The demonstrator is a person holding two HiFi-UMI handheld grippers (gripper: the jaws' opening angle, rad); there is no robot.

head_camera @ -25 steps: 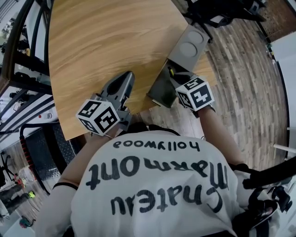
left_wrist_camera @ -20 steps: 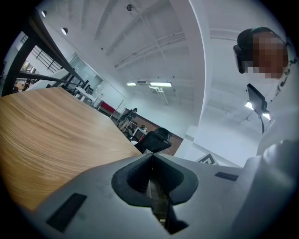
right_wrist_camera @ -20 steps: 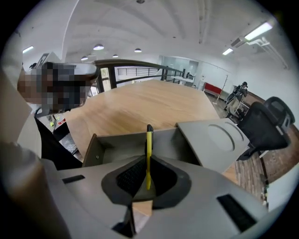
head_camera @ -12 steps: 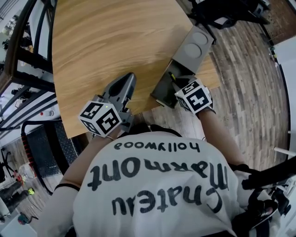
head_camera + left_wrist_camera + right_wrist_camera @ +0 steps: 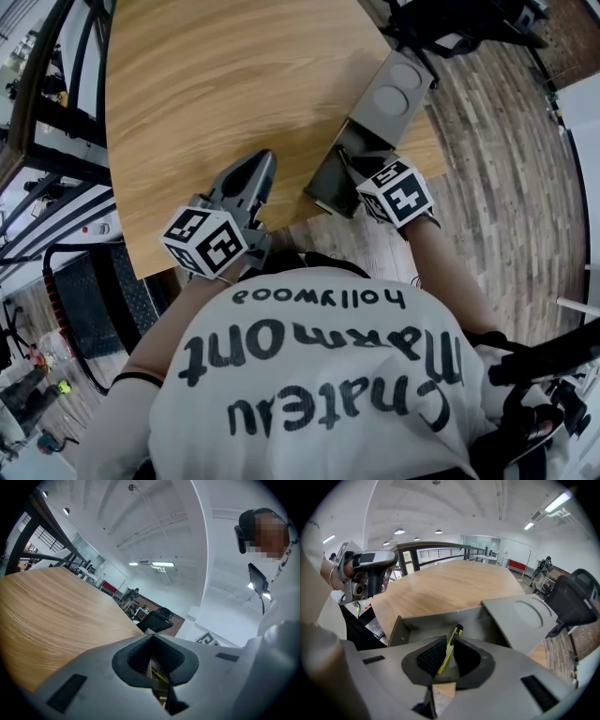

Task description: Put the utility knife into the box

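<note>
Only its own view shows the right gripper (image 5: 446, 660) pinching the yellow utility knife (image 5: 452, 641) over the open box (image 5: 436, 620); beside the box, the left gripper (image 5: 258, 164) is pressed together.

The utility knife (image 5: 451, 645) is yellow with a black end. The box (image 5: 440, 620) and its lid (image 5: 529, 613) are plain grey. The counter (image 5: 216, 84) is pale wood with a flowing grain. The left gripper (image 5: 261, 161) and right gripper (image 5: 446, 648) are light grey with black ribbed pads, and each carries a white cube with black square markers. The shirt (image 5: 309, 375) is white with black lettering. The floor (image 5: 506, 187) is grey-brown planks.
</note>
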